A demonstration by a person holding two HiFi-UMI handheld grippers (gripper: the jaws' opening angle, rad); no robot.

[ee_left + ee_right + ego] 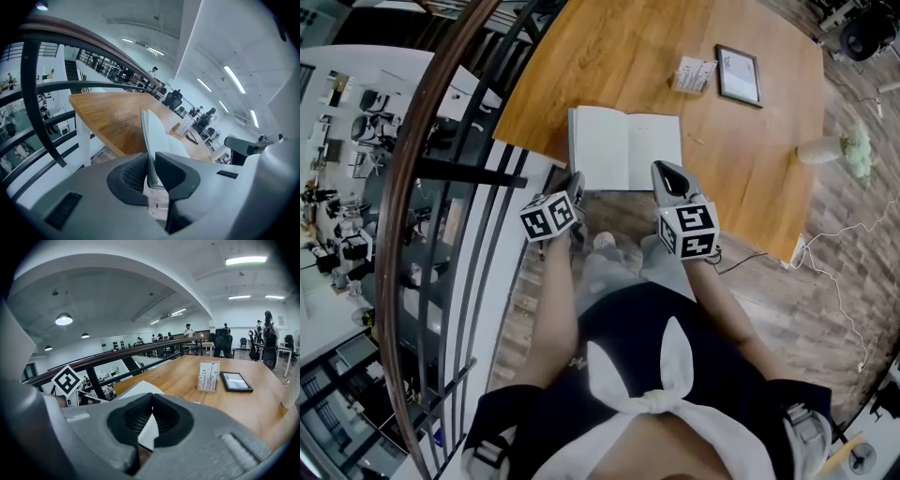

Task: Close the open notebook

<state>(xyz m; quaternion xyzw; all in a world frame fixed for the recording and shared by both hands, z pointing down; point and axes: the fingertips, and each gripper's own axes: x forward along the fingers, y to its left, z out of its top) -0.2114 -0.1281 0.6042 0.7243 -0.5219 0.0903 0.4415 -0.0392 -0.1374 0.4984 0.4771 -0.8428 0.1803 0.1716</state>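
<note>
Closest to us is the white knot (654, 398) of our top, with both arms reaching out past it. At far left, a curved railing (412, 159) runs beside the wooden table (609, 56). Our left gripper (574, 187) is at the near left corner of the notebook (623, 150). Its jaws are nearly together and clamped on the left side of the book, which stands lifted on edge between them in the left gripper view. The notebook is open at the table's near edge, white pages up. Our right gripper (667, 178) is at the near edge of the right page. Its jaws meet at the tips and white paper shows in the gap beneath them, but we cannot tell whether a page is pinched. Further right on the table stand a small card holder (694, 73) and a dark picture frame (739, 75).
</note>
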